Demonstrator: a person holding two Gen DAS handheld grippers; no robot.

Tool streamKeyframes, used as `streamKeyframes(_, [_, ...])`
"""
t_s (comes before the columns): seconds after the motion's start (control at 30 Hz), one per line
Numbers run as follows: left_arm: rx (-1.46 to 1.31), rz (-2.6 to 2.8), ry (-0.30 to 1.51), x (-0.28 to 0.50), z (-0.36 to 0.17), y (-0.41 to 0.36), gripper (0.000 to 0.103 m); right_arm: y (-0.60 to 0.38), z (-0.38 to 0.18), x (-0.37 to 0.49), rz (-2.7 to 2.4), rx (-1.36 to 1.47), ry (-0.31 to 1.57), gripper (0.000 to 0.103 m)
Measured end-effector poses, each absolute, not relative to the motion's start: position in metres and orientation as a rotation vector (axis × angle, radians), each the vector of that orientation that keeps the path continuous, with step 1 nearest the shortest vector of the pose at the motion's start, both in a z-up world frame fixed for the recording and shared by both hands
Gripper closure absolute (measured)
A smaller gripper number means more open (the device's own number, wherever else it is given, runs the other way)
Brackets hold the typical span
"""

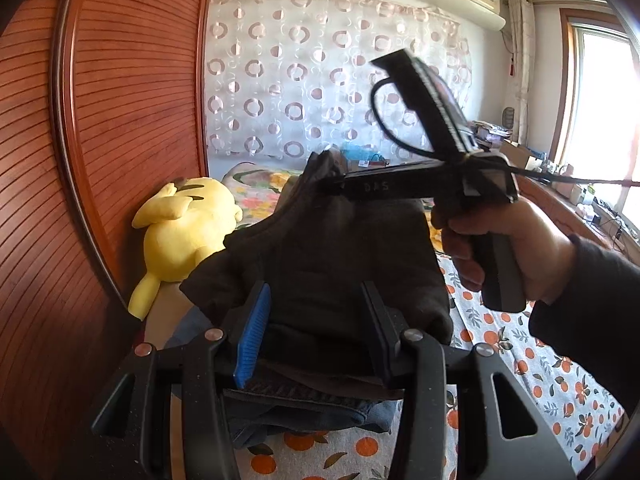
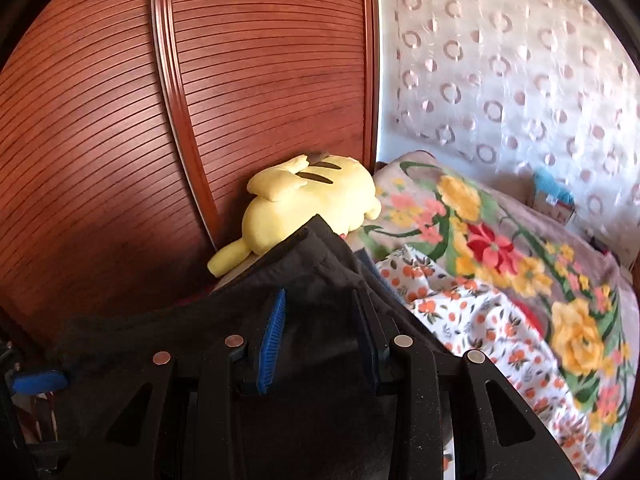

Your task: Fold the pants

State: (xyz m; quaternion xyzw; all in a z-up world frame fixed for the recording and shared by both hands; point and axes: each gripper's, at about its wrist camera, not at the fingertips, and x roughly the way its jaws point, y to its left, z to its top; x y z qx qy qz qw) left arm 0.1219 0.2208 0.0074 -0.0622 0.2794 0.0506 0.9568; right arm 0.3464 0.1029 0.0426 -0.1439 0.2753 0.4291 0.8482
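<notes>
The dark pants (image 1: 320,264) are held up off the bed between both claws. In the left wrist view, the left claw (image 1: 320,332) is seen clamped on a thick fold of the pants, the blue pad (image 1: 251,340) pressed against the cloth. Ahead and to the right of it, the right claw (image 1: 332,172) is seen gripping an upper edge of the same pants, its handle held by a hand (image 1: 504,252). In the right wrist view, the right claw (image 2: 320,332) is closed on dark cloth that fills the gap between its fingers. Beneath the left claw, folded blue jeans (image 1: 304,408) are seen lying on the orange-print sheet (image 1: 540,368). A yellow plush toy (image 2: 312,200) lies ahead and left, against the wooden wardrobe door (image 2: 240,100).
</notes>
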Motion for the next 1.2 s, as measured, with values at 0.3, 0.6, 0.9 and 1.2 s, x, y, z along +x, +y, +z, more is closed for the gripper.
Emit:
streamKeyframes(0.3, [-0.112, 0.112, 0.548, 0.115, 0.017, 0.211, 0.056, 0.041, 0.045, 0.281, 0.888, -0.284, 0.433, 0.068])
streamKeyframes(0.6, [-0.079, 0.106, 0.522, 0.114, 0.031, 0.176, 0.056, -0.041, 0.037, 0.217, 0.823, -0.246, 0.426, 0.068])
streamKeyframes(0.9, [-0.032, 0.034, 0.524, 0.117, 0.031, 0.122, 0.052, -0.118, 0.027, 0.156, 0.729, -0.191, 0.448, 0.068])
streamKeyframes(1.2, [-0.028, -0.036, 0.529, 0.124, 0.022, 0.077, 0.018, -0.165, 0.01, 0.131, 0.623, -0.153, 0.499, 0.068])
